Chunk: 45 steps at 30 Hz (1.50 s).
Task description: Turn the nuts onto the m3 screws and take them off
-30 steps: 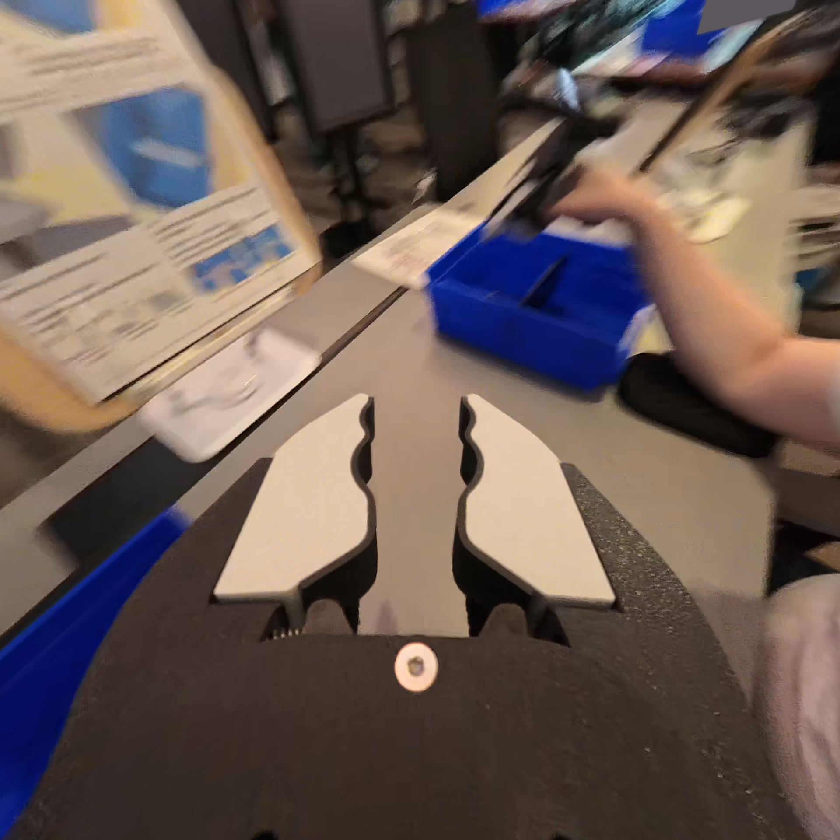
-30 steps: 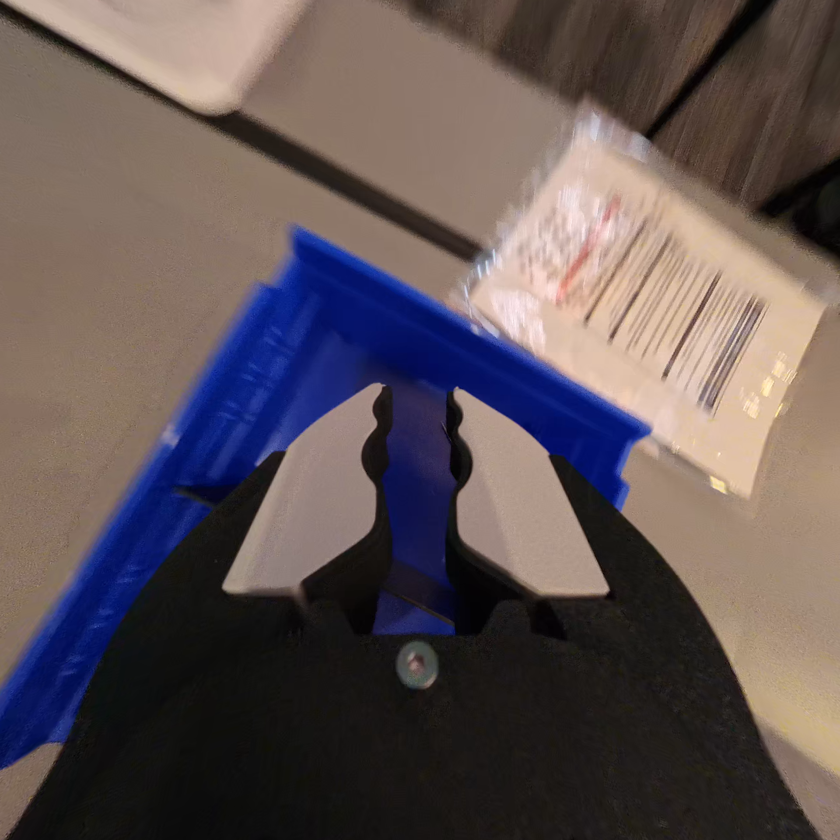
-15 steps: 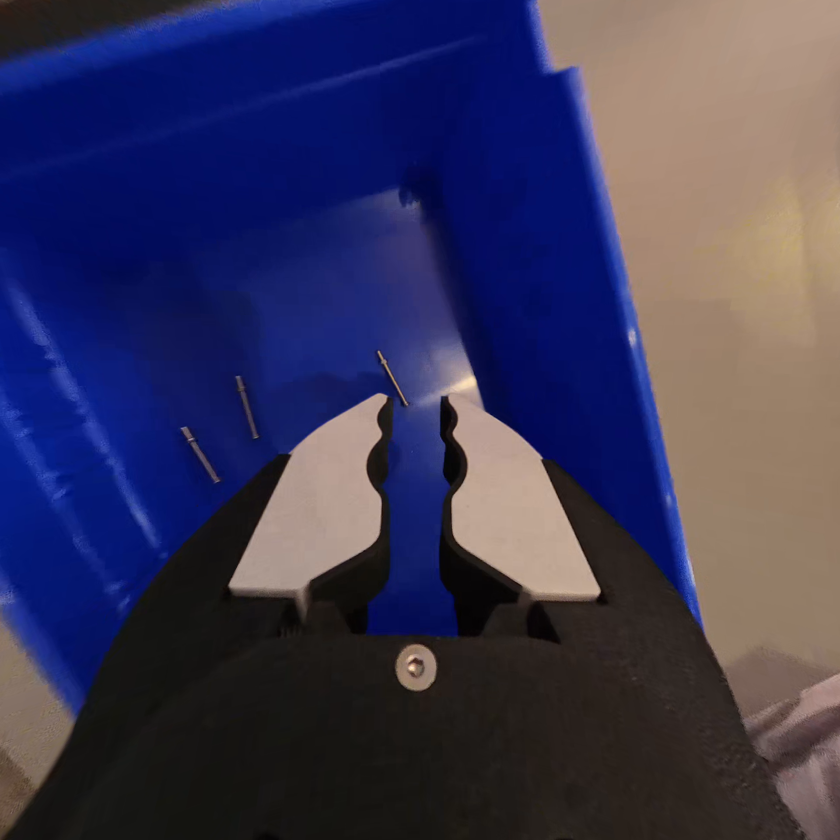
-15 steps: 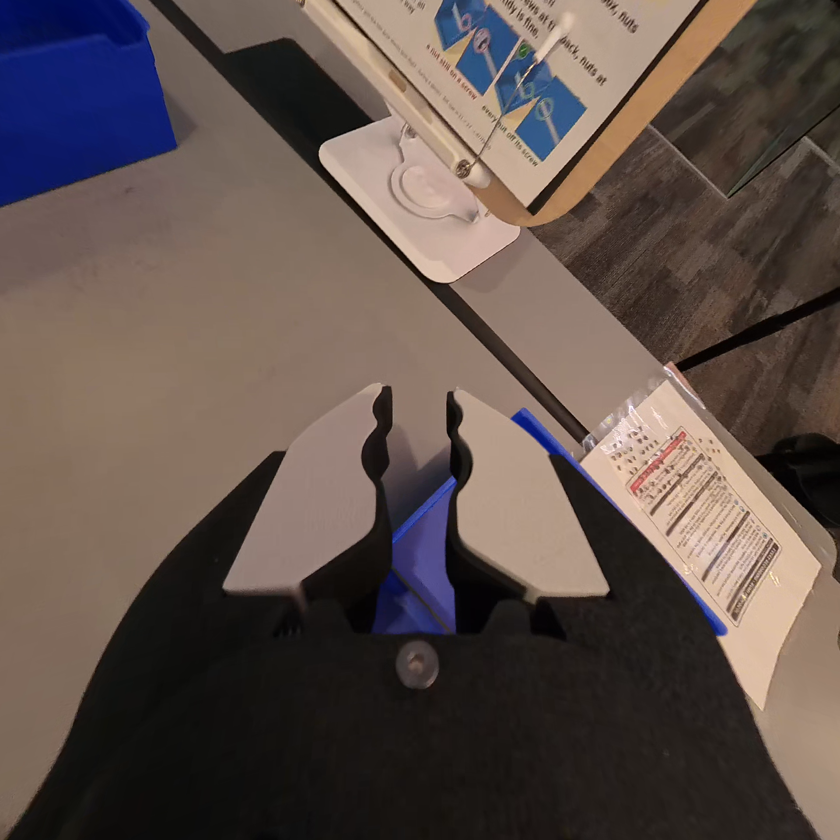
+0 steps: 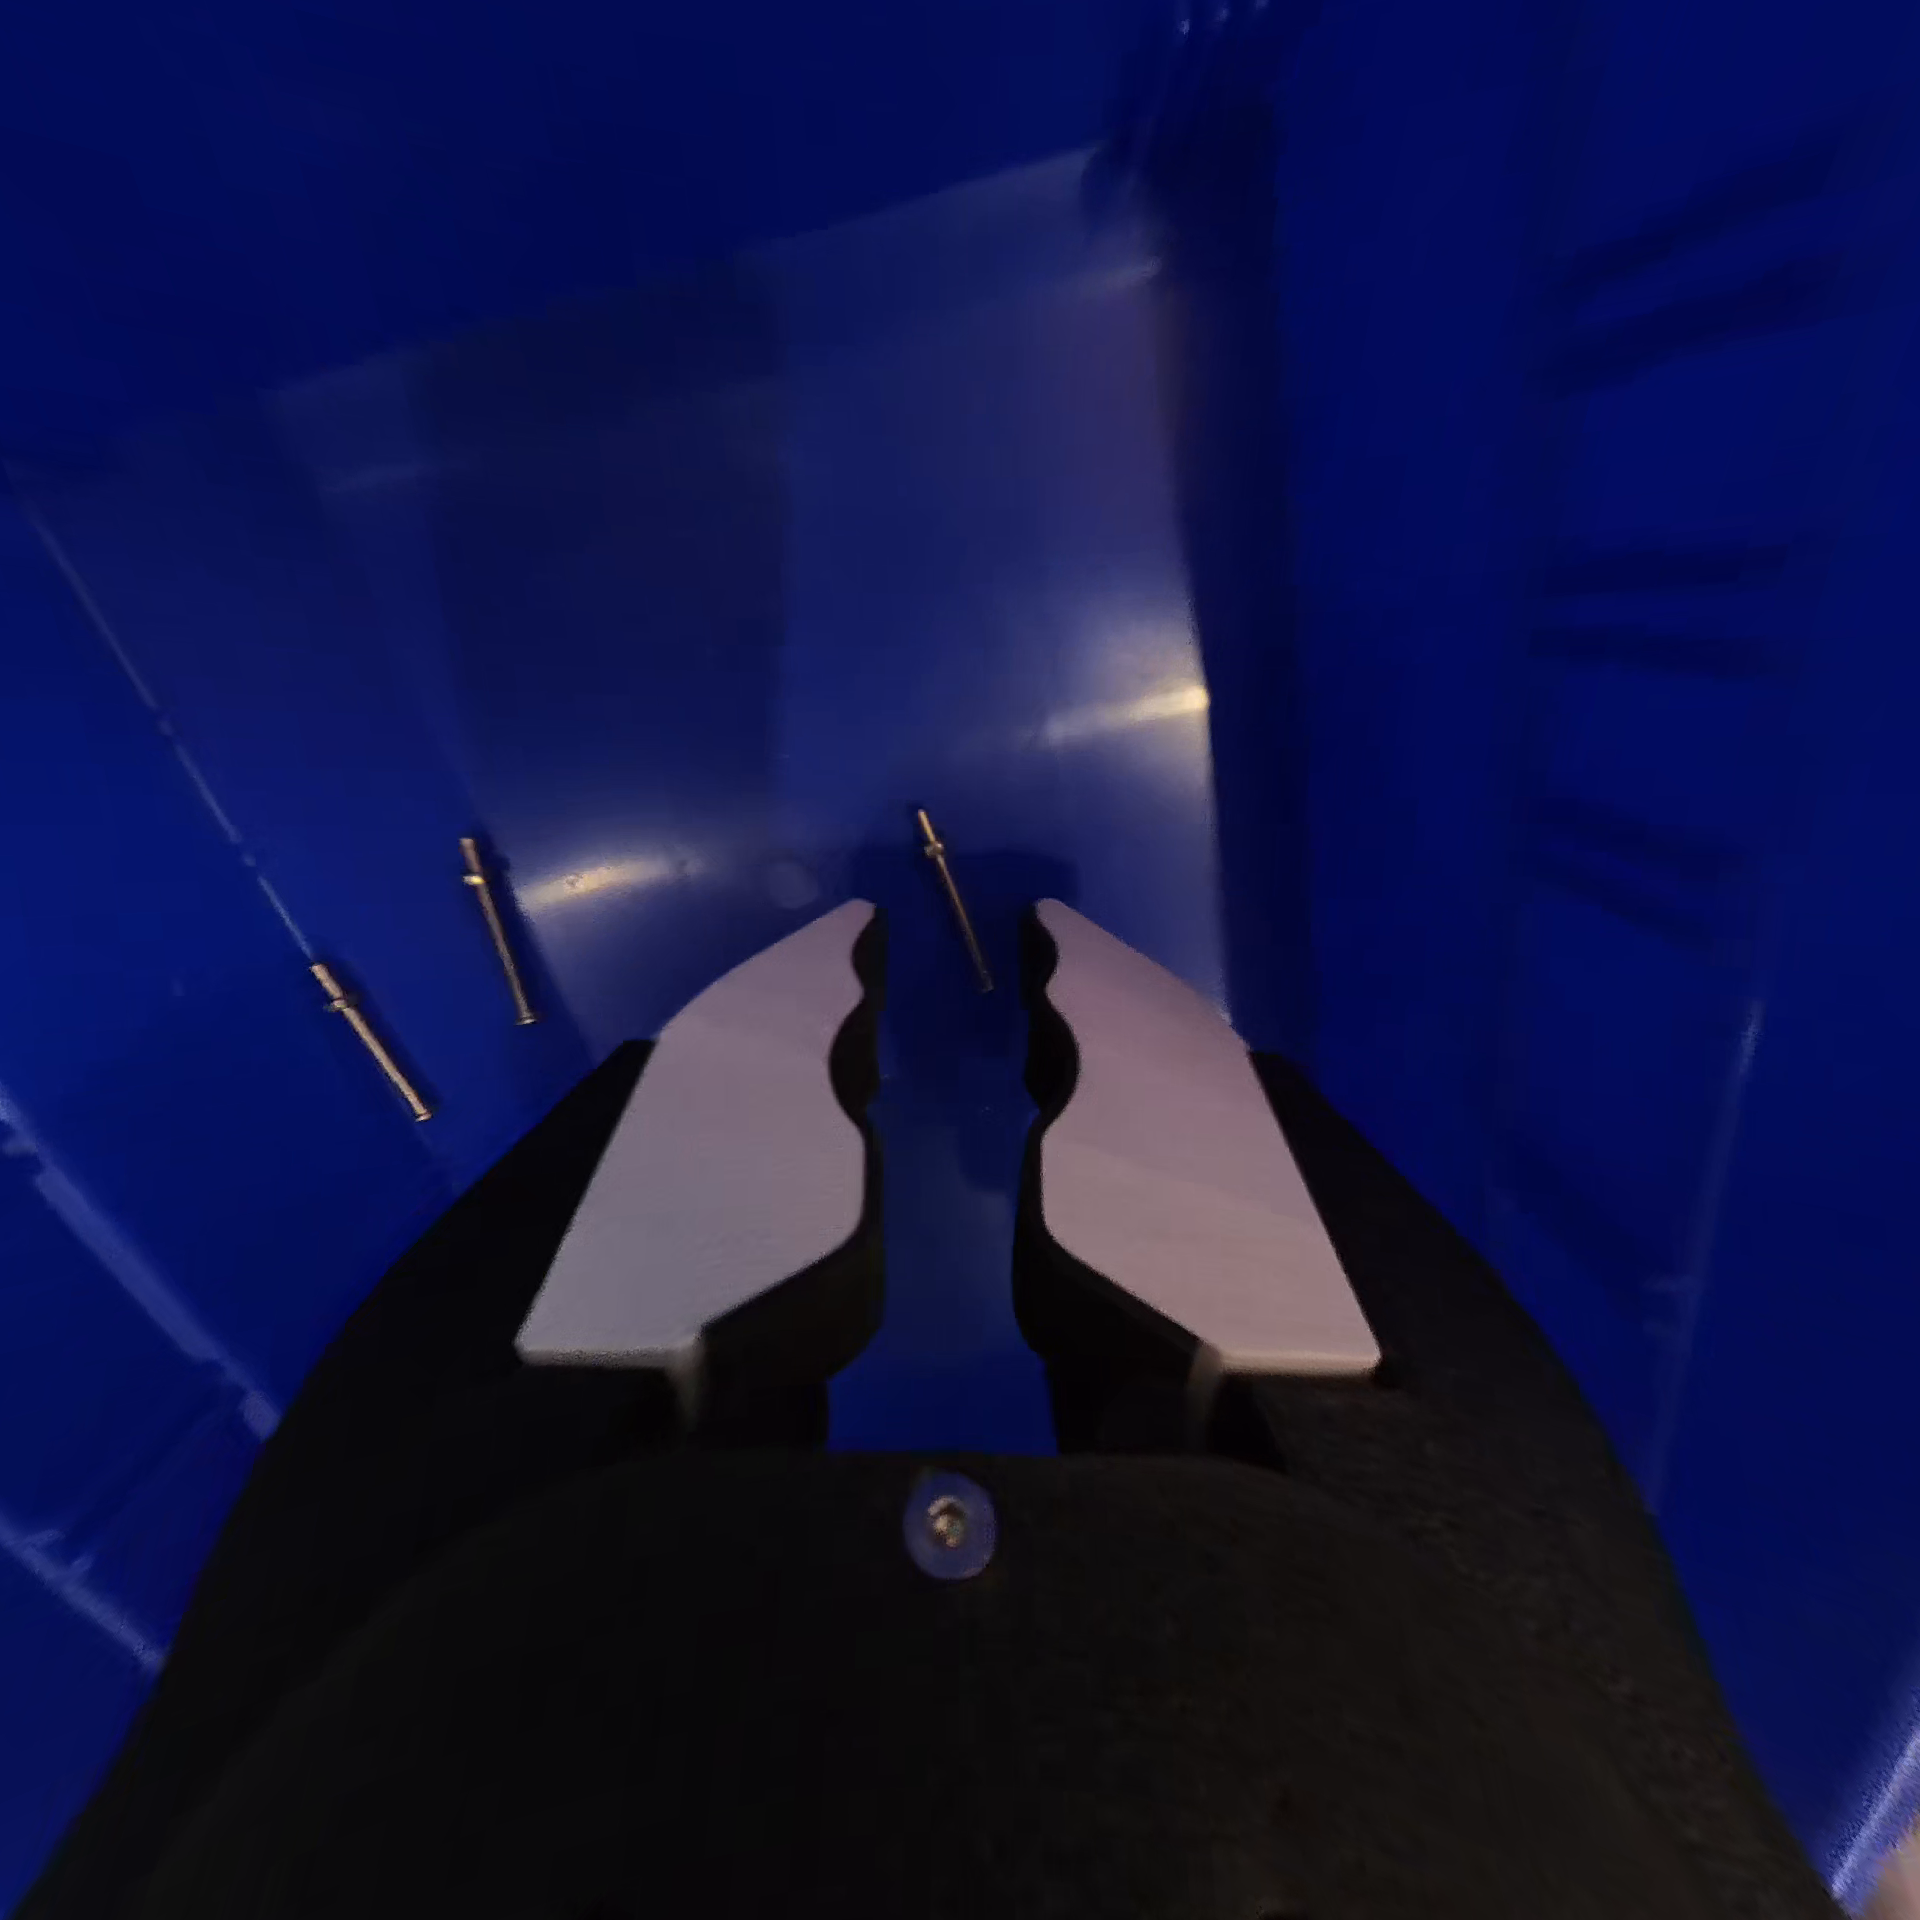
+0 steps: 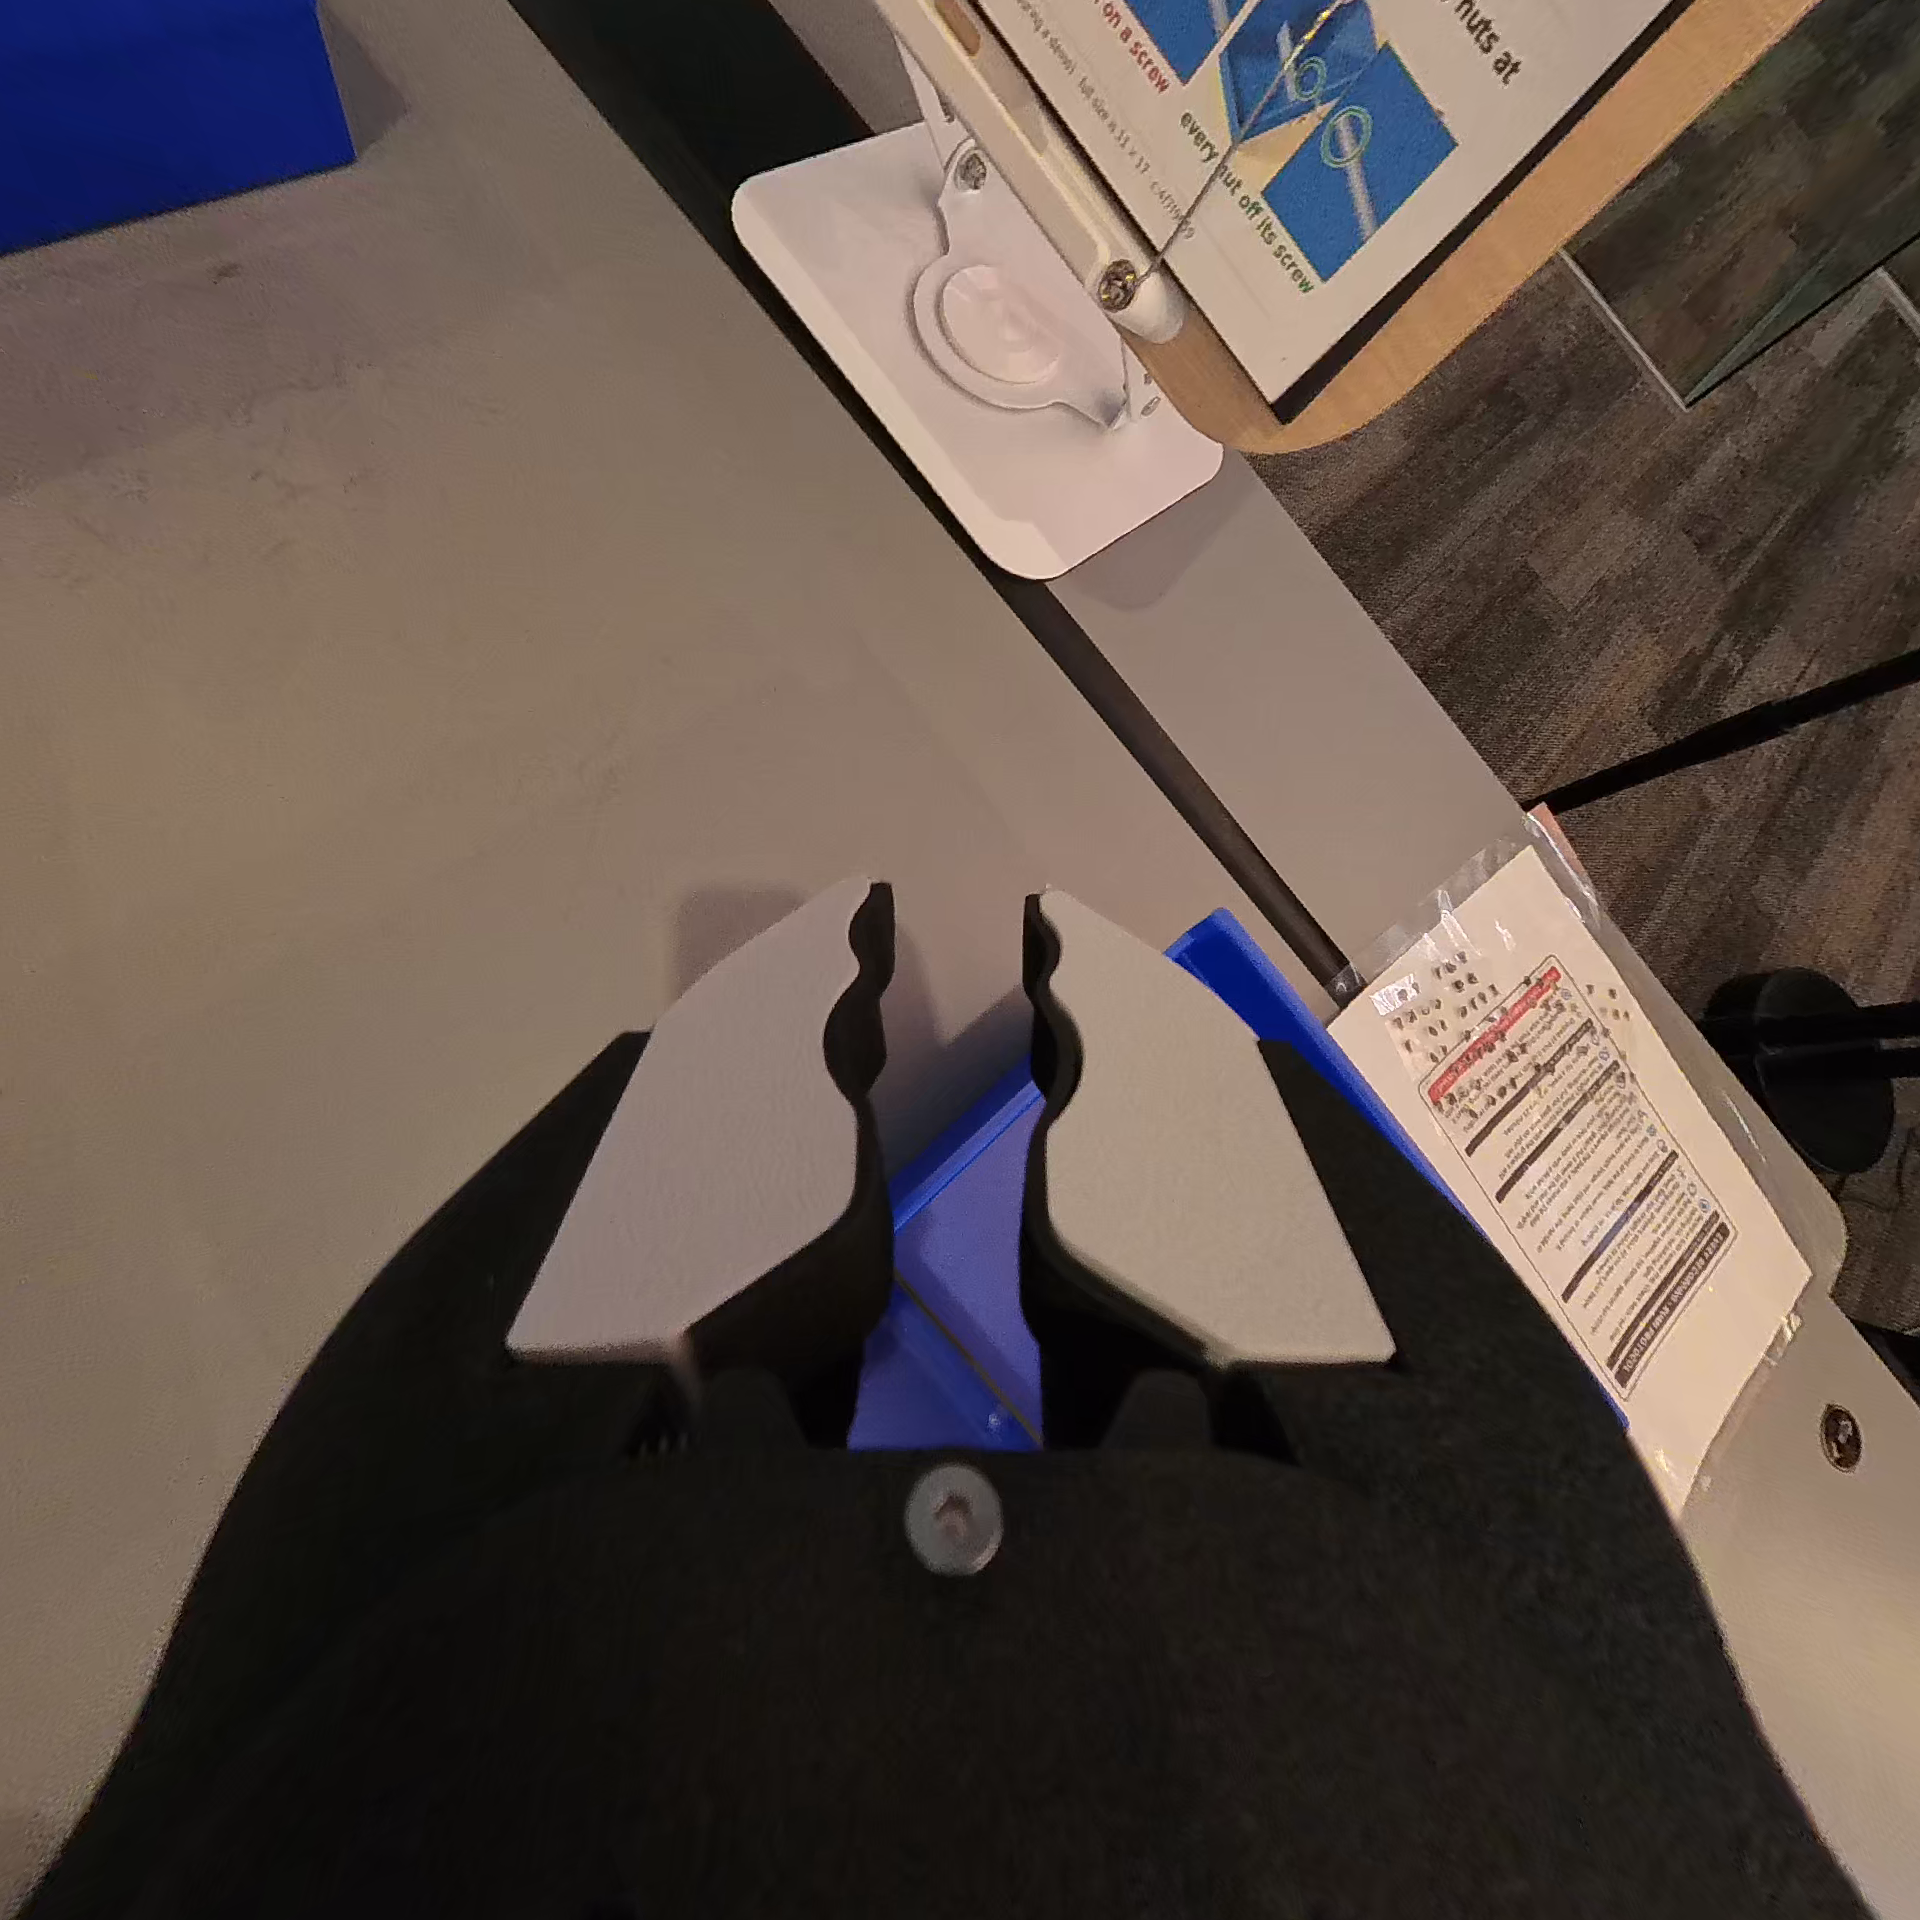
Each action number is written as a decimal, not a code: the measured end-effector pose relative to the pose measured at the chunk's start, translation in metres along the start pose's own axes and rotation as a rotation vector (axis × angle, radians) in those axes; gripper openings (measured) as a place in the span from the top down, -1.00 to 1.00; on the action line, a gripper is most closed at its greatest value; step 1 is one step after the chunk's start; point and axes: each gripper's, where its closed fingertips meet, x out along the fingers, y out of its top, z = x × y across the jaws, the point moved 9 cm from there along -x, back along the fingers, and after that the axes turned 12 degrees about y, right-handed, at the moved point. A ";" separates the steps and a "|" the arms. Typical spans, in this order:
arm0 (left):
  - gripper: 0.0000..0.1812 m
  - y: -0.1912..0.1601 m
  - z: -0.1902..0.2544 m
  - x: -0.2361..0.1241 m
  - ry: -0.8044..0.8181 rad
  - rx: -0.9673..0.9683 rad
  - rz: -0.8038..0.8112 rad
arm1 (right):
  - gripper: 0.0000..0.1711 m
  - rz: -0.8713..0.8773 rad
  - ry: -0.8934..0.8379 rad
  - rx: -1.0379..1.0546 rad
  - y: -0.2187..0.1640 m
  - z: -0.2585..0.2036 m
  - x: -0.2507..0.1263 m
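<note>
In the left wrist view, three thin screws lie on the floor of a blue bin (image 5: 1558, 727). Each seems to carry a small nut near its far end. One screw (image 5: 954, 900) lies just ahead of my left gripper (image 5: 954, 909), between its open, empty fingertips. A second screw (image 5: 497, 931) and a third (image 5: 372, 1041) lie to the left. In the right wrist view, my right gripper (image 6: 956, 896) is open and empty above the grey table (image 6: 364, 675), over the corner of another blue bin (image 6: 966, 1226).
A white stand (image 6: 977, 364) holds a wood-framed instruction board (image 6: 1299, 156) at the table's far edge. A clear bag with a printed label (image 6: 1558, 1153) lies right of the near bin. A second blue bin (image 6: 156, 104) sits at the far left. Carpet floor lies beyond the table. Across from one pair of fingers to the other is roughly 45 cm.
My left gripper swung from looking across the table down into the blue bin and closed in on the rightmost screw. My right gripper rose from its bin and now looks across the table.
</note>
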 end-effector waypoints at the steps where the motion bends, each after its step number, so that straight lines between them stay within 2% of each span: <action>1: 0.77 0.000 -0.001 0.000 -0.005 0.000 0.001 | 0.73 -0.002 0.001 -0.004 0.000 -0.001 0.000; 3: 0.96 -0.003 -0.002 0.001 -0.007 0.013 -0.009 | 0.73 -0.001 0.005 -0.008 0.001 -0.002 0.001; 8: 0.97 -0.005 -0.007 0.001 -0.029 0.073 0.010 | 0.73 0.032 0.017 -0.017 0.005 -0.005 -0.001; 10: 0.97 -0.008 -0.015 0.000 -0.023 0.089 0.008 | 0.74 0.092 0.022 -0.030 0.010 -0.008 -0.005; 12: 0.97 -0.009 -0.026 -0.013 -0.052 0.044 0.075 | 0.74 0.180 0.056 -0.051 0.018 -0.016 -0.009; 14: 0.97 -0.010 -0.030 -0.042 -0.151 0.009 0.234 | 0.75 0.299 0.119 -0.083 0.030 -0.030 -0.014; 16: 0.98 -0.009 -0.020 -0.086 -0.302 0.028 0.468 | 0.75 0.446 0.258 -0.133 0.043 -0.051 -0.018; 18: 0.98 -0.011 0.012 -0.137 -0.544 0.146 0.715 | 0.78 0.605 0.444 -0.177 0.056 -0.076 -0.019; 20: 0.98 -0.019 0.054 -0.183 -0.743 0.323 0.938 | 0.92 0.743 0.594 -0.207 0.064 -0.098 -0.020; 23: 0.98 -0.030 0.114 -0.216 -0.849 0.500 1.095 | 0.84 0.844 0.749 -0.197 0.070 -0.120 -0.018; 25: 0.98 -0.035 0.142 -0.224 -0.881 0.560 1.139 | 0.78 0.872 0.789 -0.208 0.072 -0.128 -0.019; 27: 0.98 -0.040 0.157 -0.231 -0.926 0.562 1.190 | 0.70 0.882 0.755 -0.229 0.072 -0.132 -0.018; 33: 0.98 -0.048 0.167 -0.239 -0.976 0.564 1.246 | 0.71 0.932 0.711 -0.229 0.072 -0.134 -0.020; 45: 0.98 -0.053 0.178 -0.241 -0.961 0.613 1.230 | 0.94 0.953 0.878 -0.150 0.071 -0.135 -0.014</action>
